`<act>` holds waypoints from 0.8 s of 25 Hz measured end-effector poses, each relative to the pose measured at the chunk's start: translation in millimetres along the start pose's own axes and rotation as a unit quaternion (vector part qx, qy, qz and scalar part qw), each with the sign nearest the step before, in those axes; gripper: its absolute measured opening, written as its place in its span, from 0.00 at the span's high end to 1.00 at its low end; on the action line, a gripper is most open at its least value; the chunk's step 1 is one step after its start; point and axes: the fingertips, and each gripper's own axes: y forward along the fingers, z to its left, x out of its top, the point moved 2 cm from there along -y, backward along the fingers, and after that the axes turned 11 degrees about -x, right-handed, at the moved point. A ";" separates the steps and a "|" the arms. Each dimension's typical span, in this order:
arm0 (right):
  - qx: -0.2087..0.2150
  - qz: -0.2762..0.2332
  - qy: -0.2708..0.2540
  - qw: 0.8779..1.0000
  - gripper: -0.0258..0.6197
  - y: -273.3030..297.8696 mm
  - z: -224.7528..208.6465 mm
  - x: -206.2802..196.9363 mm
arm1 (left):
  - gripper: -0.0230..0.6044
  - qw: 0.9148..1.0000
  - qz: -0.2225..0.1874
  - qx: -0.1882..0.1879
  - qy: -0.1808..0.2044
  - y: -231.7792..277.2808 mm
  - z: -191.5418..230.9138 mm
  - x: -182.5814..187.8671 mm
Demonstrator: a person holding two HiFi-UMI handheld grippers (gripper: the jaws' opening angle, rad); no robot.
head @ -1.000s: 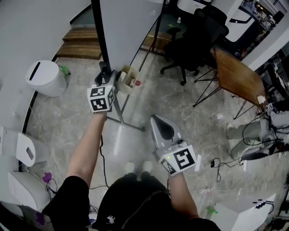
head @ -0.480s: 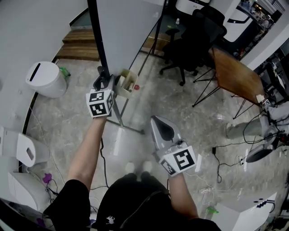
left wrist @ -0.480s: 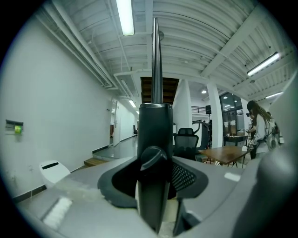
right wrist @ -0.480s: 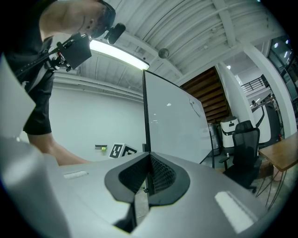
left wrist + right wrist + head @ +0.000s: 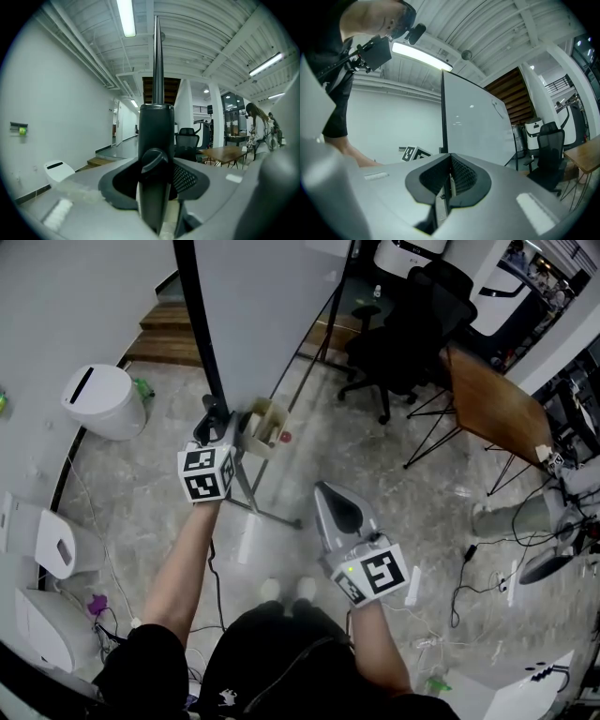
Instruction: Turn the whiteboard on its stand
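Left hand-held gripper [image 5: 214,416] is sitting a bit nearer me than a second ago, clamping the whiteboard [image 5: 272,306] by its black edge. Board's standing upright on the floor [image 5: 169,474] ahead. I'm keeping the right hand-held gripper [image 5: 323,491] clenched and empty.

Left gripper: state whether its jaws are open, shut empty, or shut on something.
Shut on the whiteboard stand's black post; both pads press against its sides.

Black stand post [image 5: 157,123] gripped between jaws of left gripper [image 5: 158,183], knob [image 5: 151,161] seen on post front. Behind, office chair [image 5: 187,138] seen at right, white bin [image 5: 57,169] at left.
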 end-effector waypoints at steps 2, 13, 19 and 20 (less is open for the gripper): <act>0.000 -0.001 0.000 1.000 0.95 -3.1 -3.0 1.0 | 0.66 1.000 0.000 0.000 0.002 -9.4 -3.8 -1.0; 0.018 -0.013 -0.002 1.000 0.95 -13.2 1.5 7.5 | 0.66 1.000 0.004 0.004 0.011 -49.2 -13.0 -11.6; 0.029 -0.017 -0.007 0.999 0.95 -19.9 -1.7 12.0 | 0.65 1.000 -0.003 0.008 0.027 -47.9 -14.0 -11.9; 0.031 -0.018 -0.005 0.999 0.95 -21.2 -1.6 13.4 | 0.65 1.000 -0.005 0.009 0.029 -48.1 -13.3 -12.1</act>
